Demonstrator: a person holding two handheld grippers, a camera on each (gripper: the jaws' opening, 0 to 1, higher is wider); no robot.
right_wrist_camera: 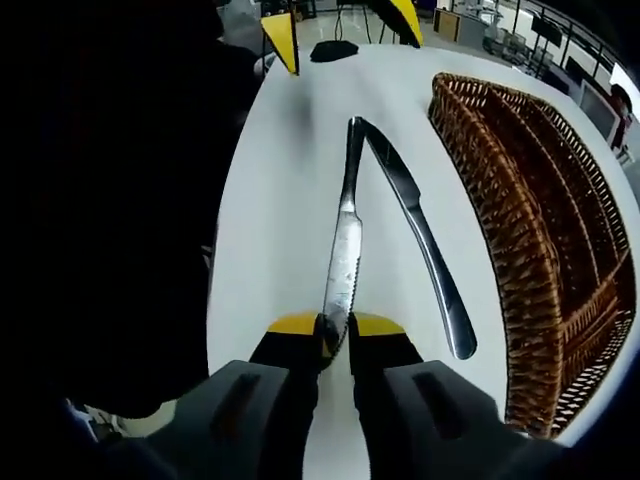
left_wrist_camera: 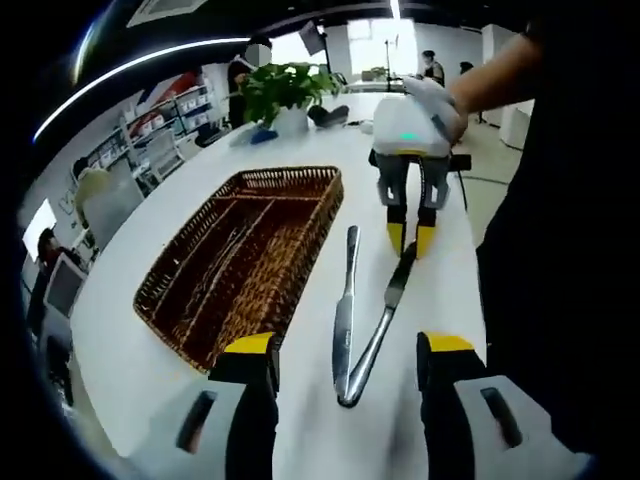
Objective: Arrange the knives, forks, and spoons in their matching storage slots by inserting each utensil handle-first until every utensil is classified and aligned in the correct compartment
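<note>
The wicker cutlery tray point(right_wrist_camera: 540, 200) runs off the right edge in the right gripper view, the serrated knife point(right_wrist_camera: 343, 262) has its blade tip buried between the right hand-held gripper point(right_wrist_camera: 336, 332) jaws, and the utensils inside the tray are too murky to identify.

1. You work under bright, even overhead light; a ceiling strip point(left_wrist_camera: 150, 62) and windows point(left_wrist_camera: 375, 40) beyond the table point(left_wrist_camera: 130, 360) blow out white.
2. The table glares; shadows on it stay faint.
3. Fisheye bends edges; your dark clothing point(right_wrist_camera: 110, 200) beside the table loses detail.
4. Nearest jaws look soft.
</note>
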